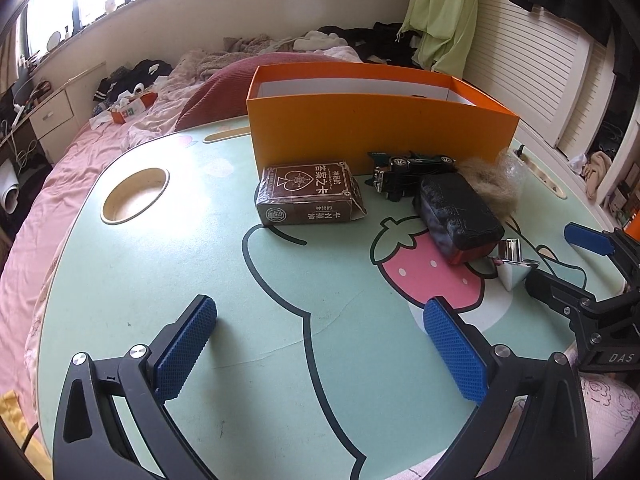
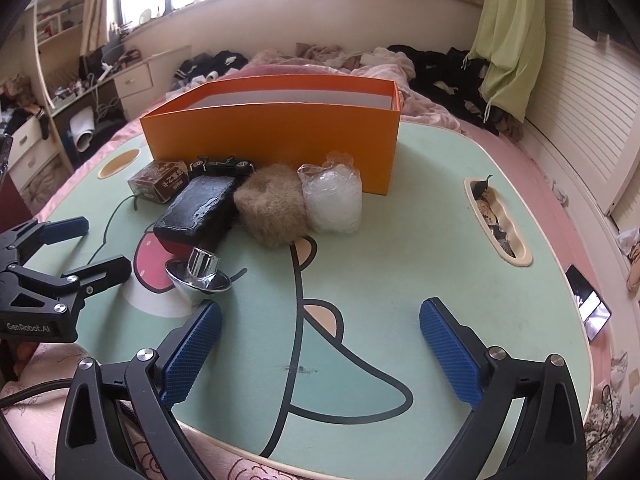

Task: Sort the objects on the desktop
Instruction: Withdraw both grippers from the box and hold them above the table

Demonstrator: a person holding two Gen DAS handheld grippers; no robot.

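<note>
An open orange box (image 1: 380,128) stands at the back of the lap table (image 1: 180,272). In front of it lie a brown card pack (image 1: 306,194), a dark toy car (image 1: 404,172), a black case (image 1: 460,210), a tuft of tan fur (image 2: 272,210), a clear plastic bag (image 2: 334,200) and a chrome cone-shaped piece (image 2: 200,278). My left gripper (image 1: 320,312) hovers open over bare table, nearer than the card pack. My right gripper (image 2: 322,312) is open too, with the chrome piece just beyond its left finger. Neither holds anything.
The table has a round cup hole (image 1: 134,196) at its left and a long slot (image 2: 498,222) with small items at its right. It rests on a pink bed strewn with clothes. A phone (image 2: 592,308) lies off the table's right edge.
</note>
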